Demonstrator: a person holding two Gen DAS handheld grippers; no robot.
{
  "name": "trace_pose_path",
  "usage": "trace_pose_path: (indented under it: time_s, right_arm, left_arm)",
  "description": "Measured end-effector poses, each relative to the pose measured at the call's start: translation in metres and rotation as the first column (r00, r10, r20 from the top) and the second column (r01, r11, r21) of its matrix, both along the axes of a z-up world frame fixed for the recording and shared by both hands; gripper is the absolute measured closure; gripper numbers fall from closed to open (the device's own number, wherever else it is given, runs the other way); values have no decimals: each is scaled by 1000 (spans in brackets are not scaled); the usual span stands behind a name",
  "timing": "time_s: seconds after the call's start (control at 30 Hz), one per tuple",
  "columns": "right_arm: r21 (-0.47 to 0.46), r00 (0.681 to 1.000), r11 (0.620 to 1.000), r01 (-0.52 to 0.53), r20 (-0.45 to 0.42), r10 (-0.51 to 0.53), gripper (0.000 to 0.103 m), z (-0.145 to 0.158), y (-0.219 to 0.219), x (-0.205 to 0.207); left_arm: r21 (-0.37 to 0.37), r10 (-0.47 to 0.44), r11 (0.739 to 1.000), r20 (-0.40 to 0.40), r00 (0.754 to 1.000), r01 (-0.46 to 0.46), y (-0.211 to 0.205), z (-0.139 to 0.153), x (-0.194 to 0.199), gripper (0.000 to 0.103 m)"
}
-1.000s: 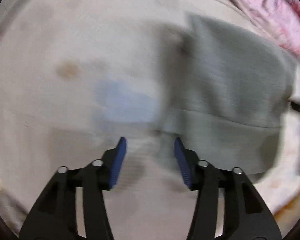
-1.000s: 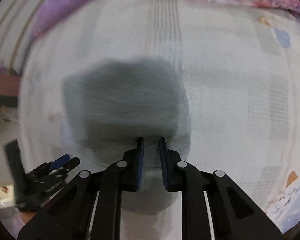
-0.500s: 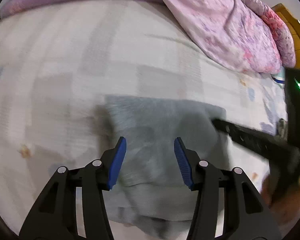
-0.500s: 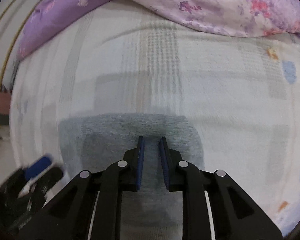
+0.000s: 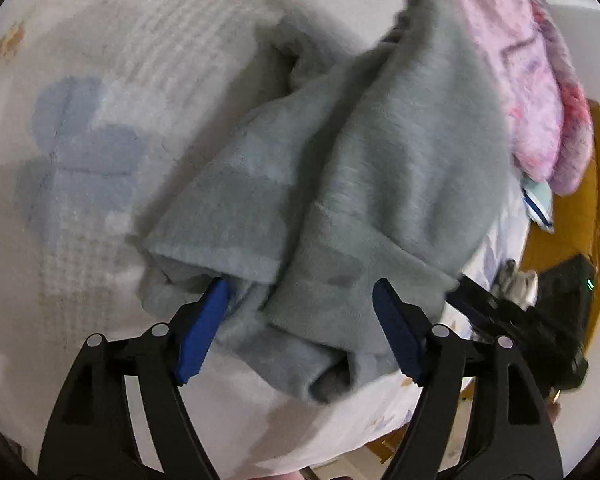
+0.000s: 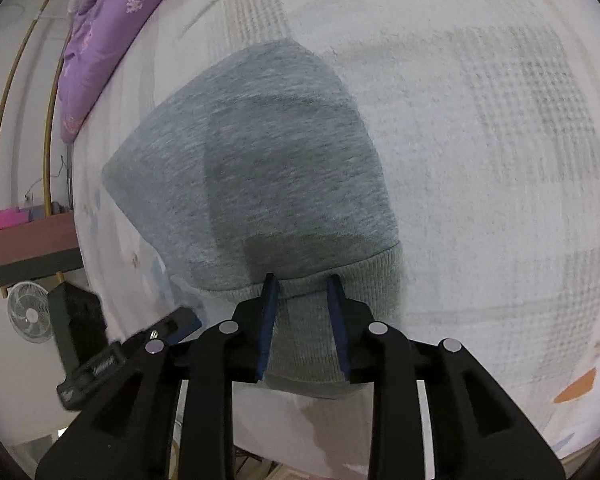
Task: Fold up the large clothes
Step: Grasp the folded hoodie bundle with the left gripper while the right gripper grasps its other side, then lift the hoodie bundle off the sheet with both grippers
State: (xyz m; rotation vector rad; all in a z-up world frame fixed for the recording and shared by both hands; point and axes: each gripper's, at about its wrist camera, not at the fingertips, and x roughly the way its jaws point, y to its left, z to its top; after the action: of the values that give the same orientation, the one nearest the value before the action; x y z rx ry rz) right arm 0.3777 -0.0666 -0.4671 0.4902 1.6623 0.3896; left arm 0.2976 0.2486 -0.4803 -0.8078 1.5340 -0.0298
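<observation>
Pale bedspread (image 6: 480,140) under grey garment (image 6: 260,152); ribbed hem only rightward, both grippers opening, released.

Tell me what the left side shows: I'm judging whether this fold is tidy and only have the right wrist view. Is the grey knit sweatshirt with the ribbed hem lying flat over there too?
Observer: No. In the left wrist view, the grey knit sweatshirt is bunched in thick overlapping folds with its fleecy inside showing.
Operator: Is the left gripper clamped on it?
Observer: No. The left gripper has its fingers wide apart and opening. The cloth lies between them, and they are not squeezing it.
Operator: Anything past the bed edge there?
Observer: Yes, an orange-brown wooden frame shows beyond the pale sheet.
</observation>
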Motion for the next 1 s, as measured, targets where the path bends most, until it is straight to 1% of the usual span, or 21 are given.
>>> trace_pose_path:
  time_s: [0.07,0.1,0.13,0.17,0.23,0.27,0.37,0.4,0.43,0.47,0.5,0.53,0.57,0.6,0.63,0.7,0.77,0.87,0.93,0.97,1.0]
  right_arm:
    - [4,1000,1000,-31,3,31,50,6,3,1]
    - [-3,999,999,-41,5,41,46,8,6,2]
    - [-22,998,998,-58,13,58,43,11,9,2]
    - [-32,997,997,-70,17,70,42,11,12,3]
    - [-42,996,995,-87,21,88,41,10,15,2]
    - [-46,996,995,-88,23,89,39,10,16,2]
    - [-40,996,995,-87,23,88,36,8,19,2]
    - [-40,996,995,-88,25,89,36,8,24,-1]
    - [-40,996,995,-87,25,88,36,8,25,-1]
    - [-38,996,996,-86,24,87,36,8,25,-2]
    - [-29,996,996,-83,20,83,36,8,23,-3]
    - [-24,997,997,-79,17,80,36,9,23,-3]
    - [-24,997,996,-80,16,81,36,11,23,-4]
    - [-30,996,995,-91,19,92,36,11,23,-4]
    - [-37,995,994,-101,20,101,36,11,21,-5]
    - [-86,992,989,-120,25,122,39,13,22,-7]
    - [-85,986,984,-158,32,161,56,17,25,-10]
    - [-94,977,974,-207,38,212,64,20,34,-10]
    - [-81,968,968,-238,58,243,65,20,43,-10]
    - [-87,964,963,-255,52,260,65,12,51,-8]
    - [-117,961,957,-267,42,273,65,-2,61,-6]
  left_arm:
    - [61,13,998,2,1000,-13,1,3,3,27]
    - [72,24,997,11,1000,-25,3,6,4,26]
    - [55,32,998,20,999,-33,4,7,4,24]
    - [11,34,999,35,999,-34,2,6,7,24]
    - [-81,8,997,53,999,-4,-3,-2,11,24]
    - [-102,1,995,51,999,4,-6,-7,14,24]
    - [-115,-14,993,45,999,19,-11,-27,23,24]
    - [-117,-11,993,47,999,16,-10,-28,24,30]
    - [-73,-28,997,44,999,31,-12,-25,23,54]
    - [-22,-53,998,38,998,54,-11,-22,18,69]
    - [-1,-55,998,58,997,55,-9,-15,11,89]
    - [-30,-22,999,78,997,24,0,-10,2,92]
    - [-54,19,998,96,995,-14,4,-4,-4,92]
    - [-58,31,998,103,994,-26,5,-1,-7,93]
    - [-41,42,998,108,993,-38,4,4,-10,93]
    - [29,11,999,110,994,-15,-1,15,-13,93]
    - [77,-5,997,114,993,-4,-3,28,-16,93]
    - [132,-10,991,111,994,-5,3,44,-25,94]
    - [179,-24,984,99,995,6,14,46,-31,94]
    - [206,-33,979,76,997,17,20,38,-31,94]
    - [247,-38,969,42,998,26,27,26,-29,100]
